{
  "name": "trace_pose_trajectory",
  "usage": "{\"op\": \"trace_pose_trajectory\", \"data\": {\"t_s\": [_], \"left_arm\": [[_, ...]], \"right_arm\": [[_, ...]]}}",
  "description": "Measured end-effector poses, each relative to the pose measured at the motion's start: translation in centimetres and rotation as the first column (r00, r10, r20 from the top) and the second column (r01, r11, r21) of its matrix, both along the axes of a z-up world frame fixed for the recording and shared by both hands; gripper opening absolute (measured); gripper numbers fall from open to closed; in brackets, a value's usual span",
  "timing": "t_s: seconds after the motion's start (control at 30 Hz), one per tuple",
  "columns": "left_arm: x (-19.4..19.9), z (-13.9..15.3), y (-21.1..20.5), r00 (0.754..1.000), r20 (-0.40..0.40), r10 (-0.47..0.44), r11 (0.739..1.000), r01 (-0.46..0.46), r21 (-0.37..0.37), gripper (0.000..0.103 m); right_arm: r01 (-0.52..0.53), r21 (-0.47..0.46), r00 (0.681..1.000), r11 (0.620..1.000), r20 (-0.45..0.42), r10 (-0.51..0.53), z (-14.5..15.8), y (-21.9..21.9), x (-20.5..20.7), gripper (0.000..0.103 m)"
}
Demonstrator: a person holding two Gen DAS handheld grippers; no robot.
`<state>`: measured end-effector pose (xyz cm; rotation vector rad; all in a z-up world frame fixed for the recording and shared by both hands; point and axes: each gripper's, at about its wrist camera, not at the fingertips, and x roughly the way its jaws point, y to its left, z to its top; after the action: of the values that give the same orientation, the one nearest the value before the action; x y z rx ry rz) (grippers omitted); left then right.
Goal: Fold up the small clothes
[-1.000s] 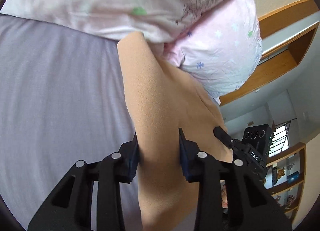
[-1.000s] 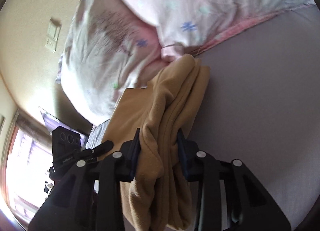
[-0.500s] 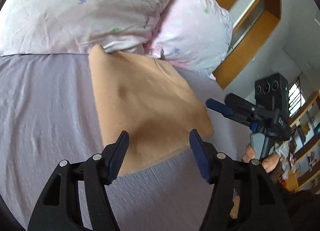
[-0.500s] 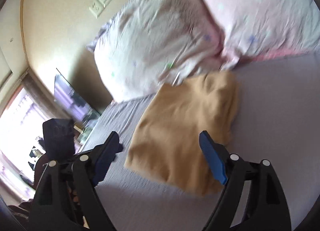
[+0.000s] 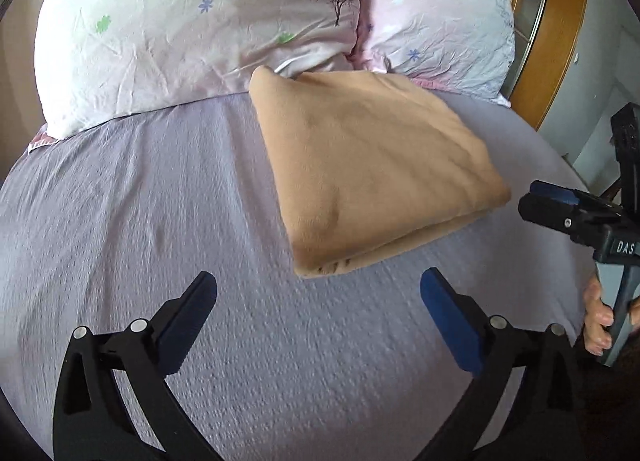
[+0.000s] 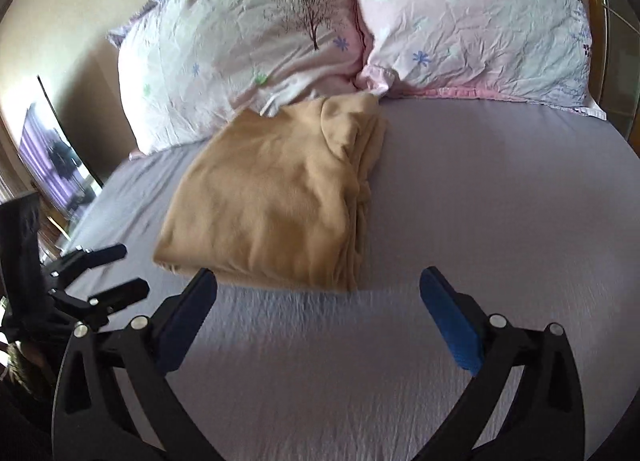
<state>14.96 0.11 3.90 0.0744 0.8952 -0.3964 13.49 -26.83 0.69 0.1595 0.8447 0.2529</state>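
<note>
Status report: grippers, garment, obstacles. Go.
Left gripper open, right gripper open, both off the cloth. Tan garment folded on the sheet, far edge against pillows. Nothing blocking.

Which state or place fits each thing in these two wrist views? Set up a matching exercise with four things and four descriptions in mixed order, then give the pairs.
Things:
1. tan garment
2. left claw
3. tree-print pillow
4. bed sheet

Descriptions:
A. lavender, spread under everything
B. folded, lying flat, its far edge touching the pillows
C. open, holding nothing
D. leaning at the head of the bed, left of the other pillow

Pairs: 1-B, 2-C, 3-D, 4-A
</note>
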Motion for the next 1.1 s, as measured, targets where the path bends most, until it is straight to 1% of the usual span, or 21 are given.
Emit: {"op": "trace_pose_trajectory", "data": {"t_s": [0.1,0.17,0.23,0.3,0.47,0.53,1.1], "left_arm": [[0.4,-0.9,0.2,0.999,-0.035,0.012,1.0,-0.011,0.019,0.102],[0.4,-1.2,0.4,0.999,-0.04,0.022,0.999,-0.021,0.03,0.102],[0.4,-1.5,0.5,0.999,-0.043,0.033,0.998,-0.031,0.046,0.102],[0.5,-2.0,0.6,0.997,-0.06,0.048,0.997,-0.044,0.069,0.102],[0.3,-2.4,0.0,0.997,-0.04,0.059,0.989,-0.053,0.14,0.102],[0.4,-2.3,0.1,0.997,-0.04,0.06,0.989,-0.054,0.138,0.102],[0.5,-2.4,0.3,0.997,-0.04,0.059,0.988,-0.053,0.142,0.102]], "right_arm": [[-0.033,-0.04,0.997,0.999,-0.074,0.029,-2.4,1.3,0.3,0.101],[-0.036,-0.061,0.994,0.997,-0.101,0.029,-3.3,2.0,0.6,0.101],[-0.027,-0.102,0.996,0.994,-0.092,0.017,-3.3,2.6,0.4,0.101],[-0.019,-0.133,0.994,0.991,-0.107,0.004,-3.8,2.8,0.6,0.101],[-0.015,-0.249,0.996,0.969,-0.093,-0.009,-4.2,4.4,0.4,0.101],[-0.013,-0.237,0.995,0.971,-0.098,-0.01,-4.3,4.2,0.5,0.101],[-0.014,-0.24,0.995,0.971,-0.097,-0.01,-4.3,4.3,0.5,0.101]]}}
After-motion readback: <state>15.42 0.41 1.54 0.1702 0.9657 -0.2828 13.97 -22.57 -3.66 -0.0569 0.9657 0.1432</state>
